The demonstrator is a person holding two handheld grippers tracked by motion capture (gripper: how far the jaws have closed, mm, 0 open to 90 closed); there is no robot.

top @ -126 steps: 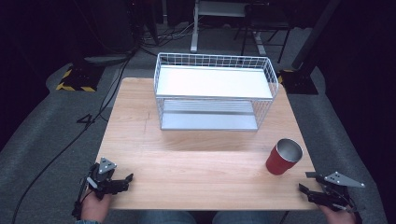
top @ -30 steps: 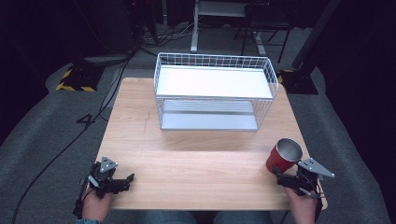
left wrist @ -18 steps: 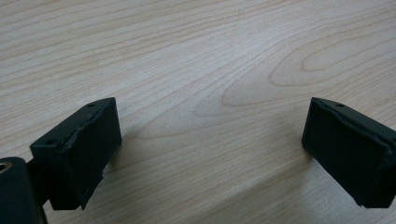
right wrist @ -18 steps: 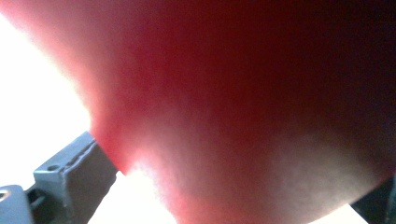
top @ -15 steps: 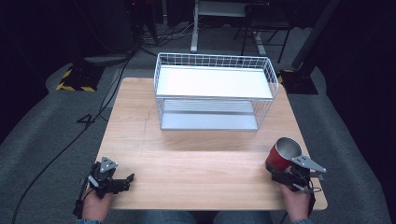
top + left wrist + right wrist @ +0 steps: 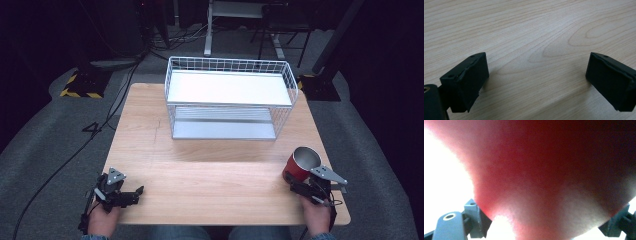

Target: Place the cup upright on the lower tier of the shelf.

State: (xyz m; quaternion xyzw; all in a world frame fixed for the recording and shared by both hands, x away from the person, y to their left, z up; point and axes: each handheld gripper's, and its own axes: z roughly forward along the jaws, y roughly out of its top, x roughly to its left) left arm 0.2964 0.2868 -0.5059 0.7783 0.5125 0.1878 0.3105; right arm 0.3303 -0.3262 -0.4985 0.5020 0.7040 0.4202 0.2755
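The red cup stands close to the near right edge of the table, and the right gripper is set around its side with jaws wide, not yet seen to be squeezed shut. The cup could be tipped or pushed off that edge if bumped. Left of the cup the left gripper is held wide and empty, and much bare wood is left before the wire basket beyond.

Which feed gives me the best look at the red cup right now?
The high view: the red cup shows whole there, upright near the table's right front corner, with the right tongs at its base. The right gripper view gives a blurred red wall between its jaws. The left gripper view looks at bare wood.
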